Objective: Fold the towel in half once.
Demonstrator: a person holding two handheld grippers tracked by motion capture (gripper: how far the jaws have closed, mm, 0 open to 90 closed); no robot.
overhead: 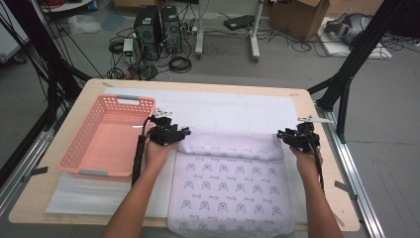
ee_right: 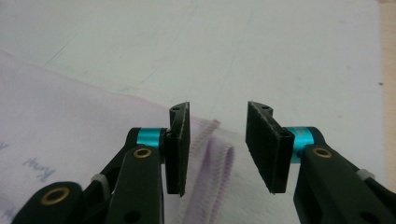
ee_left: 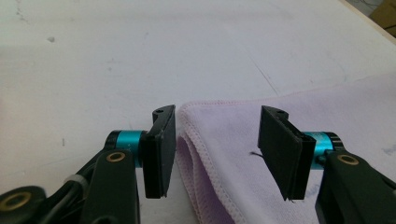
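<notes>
A pink plastic basket (overhead: 106, 136) stands on the left part of the wooden table (overhead: 327, 163), on a white foam sheet (overhead: 233, 106). Behind the table, on the grey floor — two black computer towers (overhead: 158, 29), many cables (overhead: 179, 63) and a cardboard box (overhead: 299, 17).

We see bare white mat (overhead: 233, 106) across the upper centre, open for passing. At left, the pink basket (overhead: 106, 136) stands just beside the left gripper (overhead: 171, 133), blocking that side.
</notes>
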